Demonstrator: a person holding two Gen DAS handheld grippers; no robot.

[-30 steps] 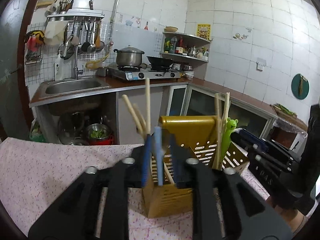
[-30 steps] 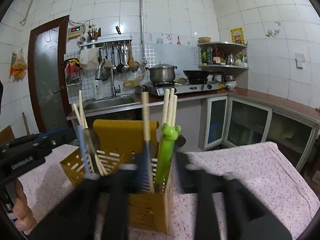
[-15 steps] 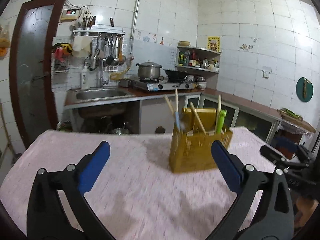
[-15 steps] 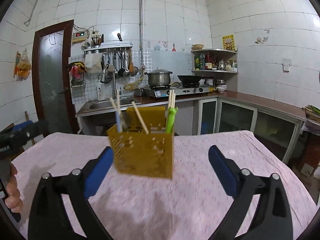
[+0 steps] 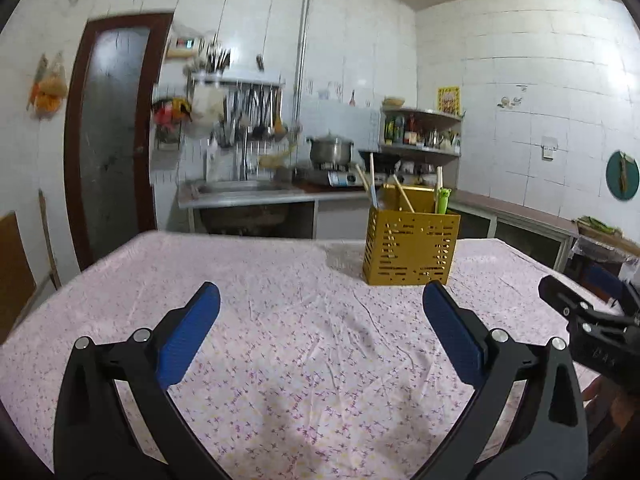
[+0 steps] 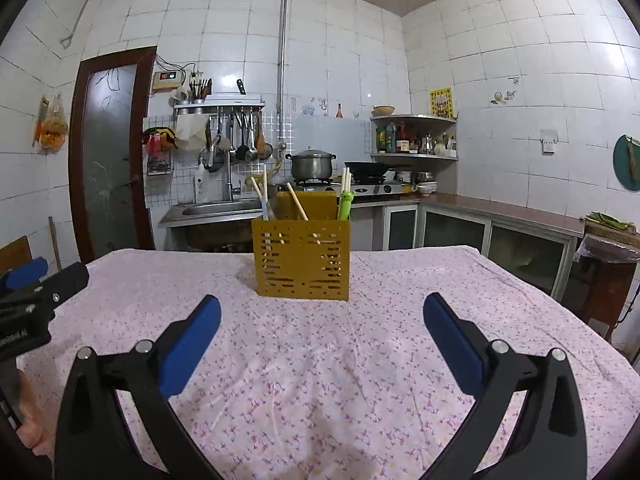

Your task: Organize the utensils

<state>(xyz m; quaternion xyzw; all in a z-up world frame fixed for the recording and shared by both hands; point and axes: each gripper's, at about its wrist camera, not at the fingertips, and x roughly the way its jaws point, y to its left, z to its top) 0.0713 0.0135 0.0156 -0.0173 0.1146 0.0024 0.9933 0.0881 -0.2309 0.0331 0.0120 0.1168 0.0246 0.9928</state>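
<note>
A yellow perforated utensil holder stands upright on the table's pink flowered cloth. It holds wooden chopsticks, a blue-handled utensil and a green frog-topped utensil. My left gripper is open and empty, well back from the holder, which lies ahead and to its right. My right gripper faces the holder straight on from a distance. Its jaws are opening and nothing is between them.
Behind the table runs a kitchen counter with a sink, a pot on a stove and a corner shelf of bottles. A brown door is at the left. A wooden chair back stands by the table's left edge.
Both grippers have let go of utensils now standing in the holder, opened wide and pulled back across the table. The holder looks much smaller and farther away.
</note>
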